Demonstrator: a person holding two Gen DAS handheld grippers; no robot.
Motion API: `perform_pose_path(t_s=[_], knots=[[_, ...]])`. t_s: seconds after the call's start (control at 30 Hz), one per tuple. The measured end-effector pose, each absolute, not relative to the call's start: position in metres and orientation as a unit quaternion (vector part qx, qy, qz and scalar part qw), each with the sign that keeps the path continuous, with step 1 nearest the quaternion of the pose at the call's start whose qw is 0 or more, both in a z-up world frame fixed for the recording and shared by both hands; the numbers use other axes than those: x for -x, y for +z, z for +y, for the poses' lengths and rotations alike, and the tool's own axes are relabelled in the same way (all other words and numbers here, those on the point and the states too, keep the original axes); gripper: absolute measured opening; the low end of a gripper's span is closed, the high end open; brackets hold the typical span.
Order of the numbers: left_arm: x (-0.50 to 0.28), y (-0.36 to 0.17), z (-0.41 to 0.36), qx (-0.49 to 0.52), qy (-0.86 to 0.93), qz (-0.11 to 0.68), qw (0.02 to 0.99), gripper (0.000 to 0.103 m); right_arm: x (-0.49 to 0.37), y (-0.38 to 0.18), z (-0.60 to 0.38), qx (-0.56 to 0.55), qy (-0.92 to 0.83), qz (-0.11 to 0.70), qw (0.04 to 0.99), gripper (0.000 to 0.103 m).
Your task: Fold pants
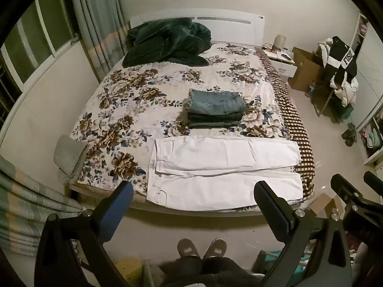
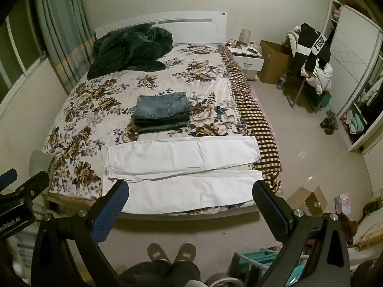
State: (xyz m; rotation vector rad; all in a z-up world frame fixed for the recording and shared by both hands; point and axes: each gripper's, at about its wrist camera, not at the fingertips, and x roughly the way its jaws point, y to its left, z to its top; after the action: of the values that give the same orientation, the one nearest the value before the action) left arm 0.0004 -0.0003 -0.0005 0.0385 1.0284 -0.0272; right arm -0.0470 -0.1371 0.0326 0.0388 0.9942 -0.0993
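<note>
While both grippers gape, white pants (image 1: 225,167) lie seemingly flat.

Dim warm indoor light, yellowish cast in both wrist views. Strong fisheye: walls and window frame (image 1: 43,47) bow, corners vignette to black. Centre is fairly sharp, white pants (image 1: 225,167) near clipping, little fabric detail. Small glare spots on the floor tiles (image 2: 308,167). Soft shadow under the bed edge (image 2: 186,215). Gripper fingers (image 1: 115,212) close to lens, slightly soft. Noise in dark areas
</note>
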Motion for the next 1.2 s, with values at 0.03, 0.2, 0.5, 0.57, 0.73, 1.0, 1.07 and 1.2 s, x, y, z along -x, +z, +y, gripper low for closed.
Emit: perform_pose_path(t_s=[0.03,0.2,0.5,0.57,0.73,1.0,1.07,1.2], knots=[[0.0,-0.001,0.0,-0.02,-0.011,0.491,0.871,0.103,0.047,0.033,-0.138,-0.02,-0.046,0.477,0.877,0.103],[-0.004,-0.002,0.0,-0.016,-0.01,0.491,0.871,0.103,0.047,0.033,-0.139,-0.016,-0.048,0.48,0.876,0.103],[0.0,0.0,-0.001,-0.022,-0.011,0.486,0.873,0.103,0.057,0.03,-0.134,-0.017,-0.046,0.483,0.874,0.103],[0.0,0.0,-0.001,-0.022,-0.011,0.486,0.874,0.103,0.058,0.03,-0.134,-0.016,-0.045,0.484,0.874,0.103],[0.0,0.0,-0.001,-0.022,-0.01,0.485,0.874,0.103,0.058,0.028,-0.137,-0.017,-0.041,0.486,0.873,0.103],[-0.003,0.012,-0.003,-0.021,-0.009,0.484,0.875,0.103,0.063,0.03,-0.139,-0.016,-0.036,0.489,0.871,0.103],[-0.001,0.015,-0.001,-0.021,-0.009,0.483,0.875,0.103,0.064,0.03,-0.138,-0.016,-0.036,0.49,0.871,0.103],[-0.004,0.02,-0.001,-0.022,-0.008,0.482,0.876,0.103,0.063,0.031,-0.137,-0.016,-0.037,0.489,0.871,0.103]])
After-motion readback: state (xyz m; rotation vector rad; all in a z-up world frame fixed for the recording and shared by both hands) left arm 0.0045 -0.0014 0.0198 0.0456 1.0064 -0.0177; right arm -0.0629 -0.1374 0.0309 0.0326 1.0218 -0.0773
